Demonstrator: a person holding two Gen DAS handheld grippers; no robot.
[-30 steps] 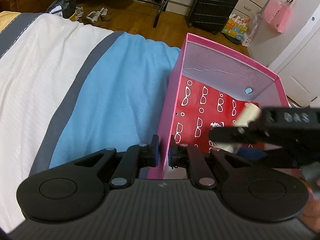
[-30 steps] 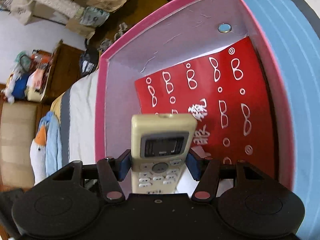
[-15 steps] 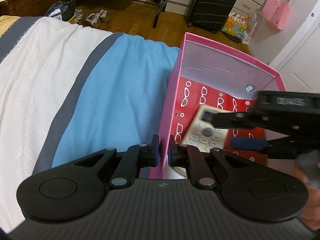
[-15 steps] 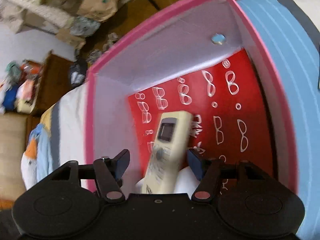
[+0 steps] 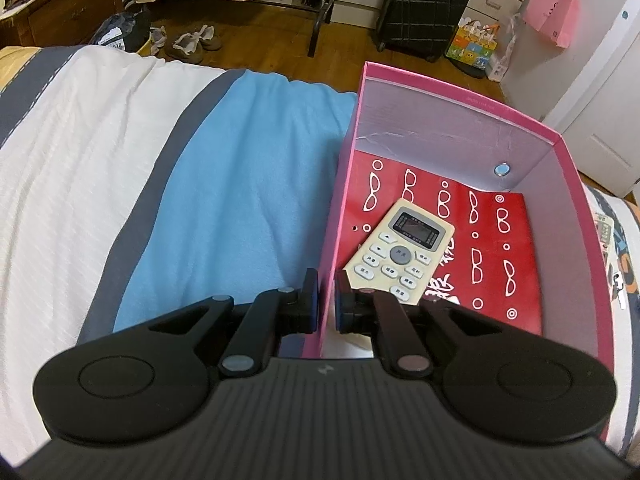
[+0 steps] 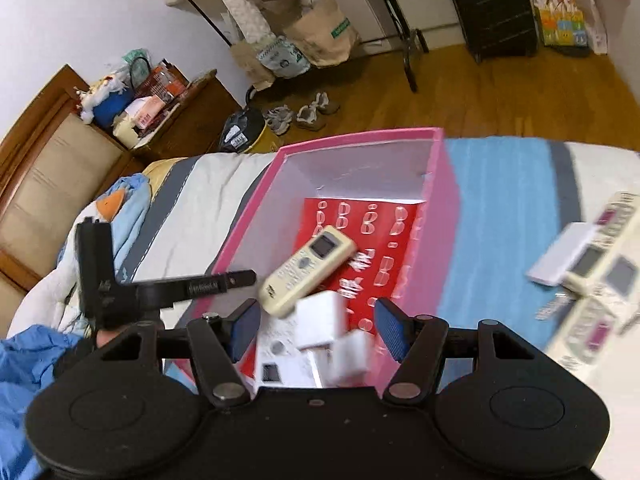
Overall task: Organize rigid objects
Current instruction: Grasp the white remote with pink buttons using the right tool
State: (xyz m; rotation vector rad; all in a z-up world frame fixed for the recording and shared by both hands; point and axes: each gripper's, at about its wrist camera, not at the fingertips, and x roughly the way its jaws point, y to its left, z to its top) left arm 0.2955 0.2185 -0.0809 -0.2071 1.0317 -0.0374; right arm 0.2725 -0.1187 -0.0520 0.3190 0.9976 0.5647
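A pink box (image 5: 562,216) with a red patterned lining stands on the bed. A cream remote control (image 5: 400,250) lies face up inside it, and it also shows in the right wrist view (image 6: 308,270). My left gripper (image 5: 327,304) is shut on the box's left wall (image 5: 334,240). My right gripper (image 6: 316,326) is open and empty, raised above the near end of the box (image 6: 440,240). White boxes (image 6: 320,322) lie in the box's near end.
More remotes (image 6: 600,272) and a white flat device (image 6: 560,258) lie on the bed to the right of the box. The striped bedcover (image 5: 160,184) spreads to the left. A suitcase (image 5: 424,4), shoes (image 5: 192,42) and bags stand on the wood floor beyond.
My right gripper opened, let the cream remote drop into the pink box, then pulled up and back out of the box. My left gripper has kept its hold on the box wall.
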